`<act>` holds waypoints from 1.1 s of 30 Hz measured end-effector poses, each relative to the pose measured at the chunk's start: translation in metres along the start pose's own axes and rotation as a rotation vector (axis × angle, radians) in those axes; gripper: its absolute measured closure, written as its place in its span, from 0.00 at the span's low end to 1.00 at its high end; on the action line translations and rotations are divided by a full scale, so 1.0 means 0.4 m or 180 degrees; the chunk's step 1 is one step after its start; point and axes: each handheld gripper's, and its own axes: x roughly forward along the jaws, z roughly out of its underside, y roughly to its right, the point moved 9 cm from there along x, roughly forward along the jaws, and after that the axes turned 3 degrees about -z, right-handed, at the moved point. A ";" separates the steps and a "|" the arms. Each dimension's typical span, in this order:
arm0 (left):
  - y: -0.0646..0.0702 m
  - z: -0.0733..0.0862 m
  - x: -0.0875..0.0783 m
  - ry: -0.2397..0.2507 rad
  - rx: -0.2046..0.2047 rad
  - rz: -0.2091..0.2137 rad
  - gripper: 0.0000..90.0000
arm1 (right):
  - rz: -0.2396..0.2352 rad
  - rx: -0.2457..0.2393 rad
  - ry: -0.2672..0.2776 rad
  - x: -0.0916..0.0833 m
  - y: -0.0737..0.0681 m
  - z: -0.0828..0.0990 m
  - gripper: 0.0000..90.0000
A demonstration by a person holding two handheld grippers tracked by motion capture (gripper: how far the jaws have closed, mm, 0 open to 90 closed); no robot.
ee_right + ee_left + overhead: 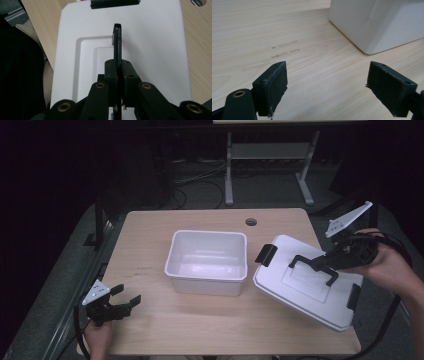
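An empty white bin (pixel 207 261) stands at the middle of the wooden table (pixel 150 325). To its right a white lid (pixel 305 282) with black side latches hangs tilted, its left edge raised off the table. My right gripper (pixel 327 261) is shut on the lid's black handle (pixel 314 268); in the right gripper view the pads (pixel 111 72) clamp the thin handle (pixel 117 42) above the lid (pixel 150 50). My left gripper (pixel 126 297) rests open at the table's front left corner. Its jaws stand wide over bare wood in the left gripper view, with the bin's corner (pixel 374 25) ahead.
A round cable hole (pixel 251 222) sits near the table's far edge. Beyond the table stand a desk frame (pixel 270 165) and floor cables in dim light. The person's hands enter at the front left and right.
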 end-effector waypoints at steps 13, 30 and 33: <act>-0.001 0.000 0.000 0.0002 0.0003 -0.0003 0.18 | -0.0053 -0.0200 0.0033 -0.016 -0.037 -0.081 0.94; 0.003 -0.002 0.008 -0.0020 0.0051 0.0020 0.18 | -0.0214 -0.0426 0.0041 0.026 -0.068 -0.186 0.94; 0.004 -0.001 0.007 -0.0020 0.0046 0.0016 0.18 | -0.0254 -0.0474 0.0029 0.037 -0.077 -0.209 0.94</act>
